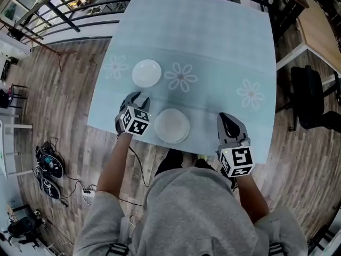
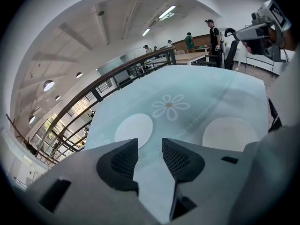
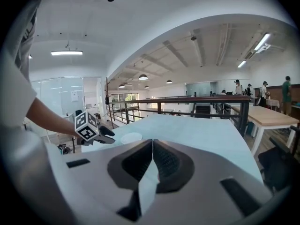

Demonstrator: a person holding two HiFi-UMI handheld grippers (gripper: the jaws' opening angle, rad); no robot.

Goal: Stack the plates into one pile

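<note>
My left hand-held gripper [image 2: 150,146] was apart, empty; right hand-held gripper [image 3: 152,146] together. Risk: I could shove the far plate [image 1: 146,73], missing its thin rim.

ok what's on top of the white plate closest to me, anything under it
Nothing: the near round white plate has a bare top. It rests on the pale blue flower-print tablecloth; anything else beneath it is covered by the plate itself.
</note>
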